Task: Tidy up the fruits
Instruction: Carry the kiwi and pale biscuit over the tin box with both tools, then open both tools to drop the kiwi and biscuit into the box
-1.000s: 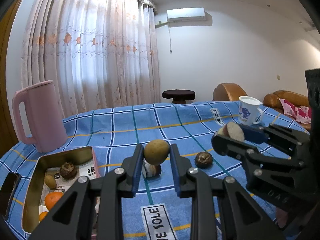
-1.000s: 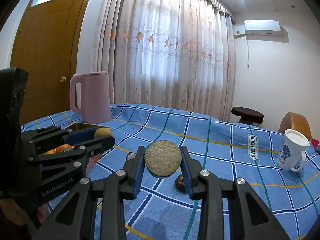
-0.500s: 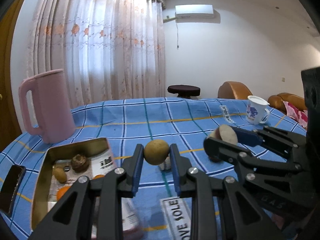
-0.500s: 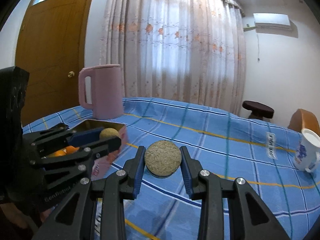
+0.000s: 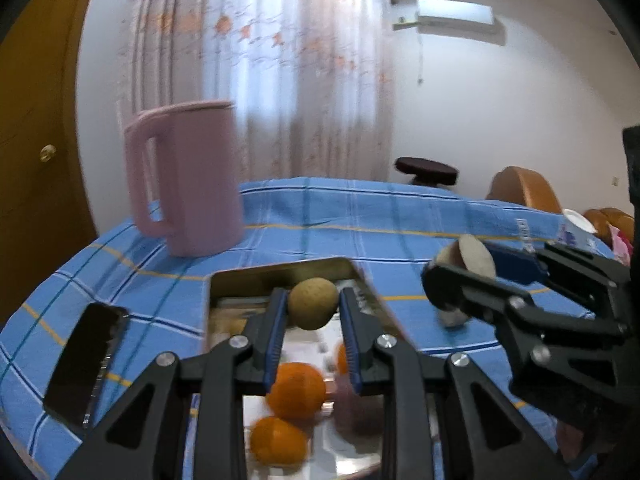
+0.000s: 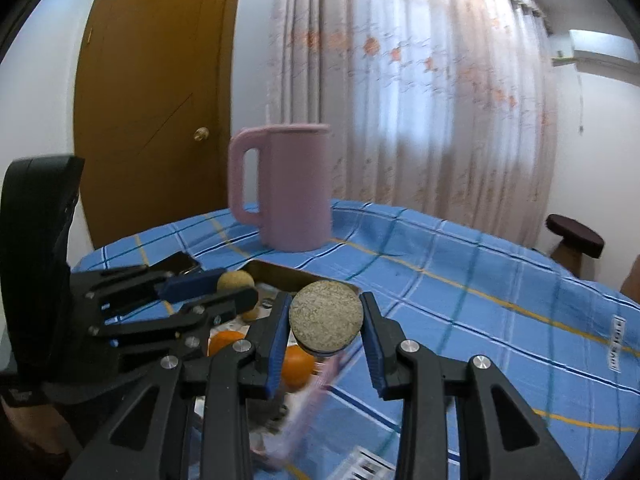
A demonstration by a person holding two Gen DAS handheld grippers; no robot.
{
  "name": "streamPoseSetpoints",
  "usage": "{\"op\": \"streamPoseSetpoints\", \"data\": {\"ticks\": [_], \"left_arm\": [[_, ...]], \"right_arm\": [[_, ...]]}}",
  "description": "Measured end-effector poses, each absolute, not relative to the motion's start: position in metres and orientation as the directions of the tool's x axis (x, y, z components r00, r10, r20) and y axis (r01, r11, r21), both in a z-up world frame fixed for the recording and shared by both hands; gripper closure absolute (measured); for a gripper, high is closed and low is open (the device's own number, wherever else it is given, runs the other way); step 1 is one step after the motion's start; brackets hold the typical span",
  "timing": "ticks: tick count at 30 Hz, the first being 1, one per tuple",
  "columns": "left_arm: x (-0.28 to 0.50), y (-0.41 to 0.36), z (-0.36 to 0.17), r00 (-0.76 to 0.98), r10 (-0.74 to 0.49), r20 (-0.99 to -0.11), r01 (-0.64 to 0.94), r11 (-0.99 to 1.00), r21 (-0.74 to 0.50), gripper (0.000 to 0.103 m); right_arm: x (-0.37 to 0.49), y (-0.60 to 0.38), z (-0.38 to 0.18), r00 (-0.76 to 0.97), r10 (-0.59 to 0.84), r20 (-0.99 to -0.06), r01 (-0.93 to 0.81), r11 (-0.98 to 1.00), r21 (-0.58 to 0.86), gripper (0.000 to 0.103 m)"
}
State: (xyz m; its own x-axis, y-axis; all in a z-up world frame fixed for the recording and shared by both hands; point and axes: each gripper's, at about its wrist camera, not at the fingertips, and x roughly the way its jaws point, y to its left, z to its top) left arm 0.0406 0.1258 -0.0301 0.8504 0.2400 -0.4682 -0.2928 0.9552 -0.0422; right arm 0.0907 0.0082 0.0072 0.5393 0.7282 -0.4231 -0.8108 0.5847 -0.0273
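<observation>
My left gripper is shut on a small round tan fruit and holds it above a gold metal tin. The tin holds oranges and other fruit. My right gripper is shut on a flat round brown fruit above the tin's right edge. In the left wrist view the right gripper sits to the right with its fruit. In the right wrist view the left gripper sits to the left over the tin.
A pink jug stands behind the tin on the blue checked tablecloth. A black phone lies left of the tin. A small fruit lies on the cloth right of the tin. A white mug stands far right.
Both grippers have swung left with their fruits and now hang over the tin. The tin and jug have come closer and toward the middle of both views.
</observation>
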Motion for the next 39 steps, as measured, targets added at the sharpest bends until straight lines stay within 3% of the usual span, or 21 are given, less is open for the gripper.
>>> {"op": "streamPoseSetpoints", "data": {"ticks": [18, 20, 22, 25, 28, 33, 39], "left_arm": [[0.039, 0.158, -0.053, 0.789, 0.286, -0.544, -0.364, 0.930, -0.039, 0.074], [0.038, 0.161, -0.053, 0.785, 0.284, -0.551, -0.373, 0.926, -0.053, 0.068], [0.036, 0.164, -0.052, 0.777, 0.307, -0.550, -0.401, 0.914, -0.056, 0.046], [0.029, 0.166, -0.047, 0.794, 0.302, -0.527, -0.405, 0.910, -0.089, 0.027], [0.028, 0.152, -0.038, 0.814, 0.290, -0.503, -0.375, 0.924, -0.075, 0.022], [0.036, 0.114, -0.028, 0.842, 0.248, -0.479, -0.304, 0.952, -0.041, 0.011], [0.060, 0.059, -0.026, 0.862, 0.158, -0.481, -0.191, 0.981, -0.019, 0.006]], "right_arm": [[0.092, 0.060, -0.029, 0.404, 0.716, -0.570, -0.872, 0.490, -0.003, 0.066], [0.095, 0.059, -0.032, 0.381, 0.722, -0.577, -0.877, 0.481, 0.023, 0.064], [0.096, 0.057, -0.031, 0.391, 0.722, -0.571, -0.872, 0.490, 0.023, 0.053], [0.102, 0.046, -0.027, 0.398, 0.733, -0.552, -0.859, 0.509, 0.056, 0.038], [0.103, 0.029, -0.020, 0.400, 0.750, -0.527, -0.854, 0.514, 0.084, 0.038], [0.102, -0.013, -0.012, 0.486, 0.710, -0.510, -0.820, 0.572, 0.015, 0.038], [0.129, -0.083, -0.012, 0.660, 0.540, -0.522, -0.661, 0.748, -0.062, 0.038]]}}
